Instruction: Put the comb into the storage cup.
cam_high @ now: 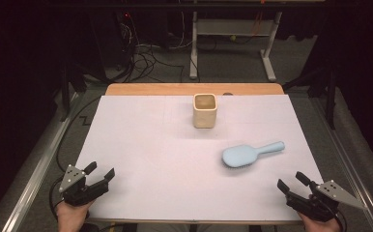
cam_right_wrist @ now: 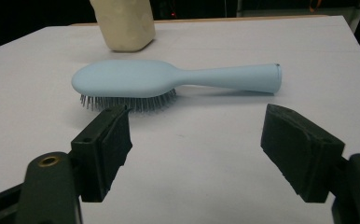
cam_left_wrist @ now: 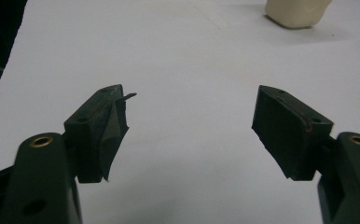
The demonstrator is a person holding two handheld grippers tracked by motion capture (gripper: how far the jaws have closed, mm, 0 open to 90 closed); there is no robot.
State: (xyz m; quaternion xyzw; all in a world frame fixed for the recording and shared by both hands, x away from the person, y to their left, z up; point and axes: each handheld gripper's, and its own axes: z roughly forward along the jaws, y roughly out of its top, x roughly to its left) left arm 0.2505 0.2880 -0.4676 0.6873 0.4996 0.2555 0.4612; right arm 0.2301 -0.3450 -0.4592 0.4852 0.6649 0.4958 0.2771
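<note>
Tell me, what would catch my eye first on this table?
Probably the pale blue hairbrush, lying bristles down on the white sheet right of the middle, its handle pointing to the far right. Behind it, near the far edge, stands a cream square cup. At the near corners a person holds two black grippers, the left gripper and the right gripper, both open and holding nothing.

A robotics lab: a wooden table under a white paper sheet [cam_high: 141, 159] stands among tangled black floor cables [cam_high: 146, 60], a white metal desk frame [cam_high: 233, 34] and dark surrounding curtains.
</note>
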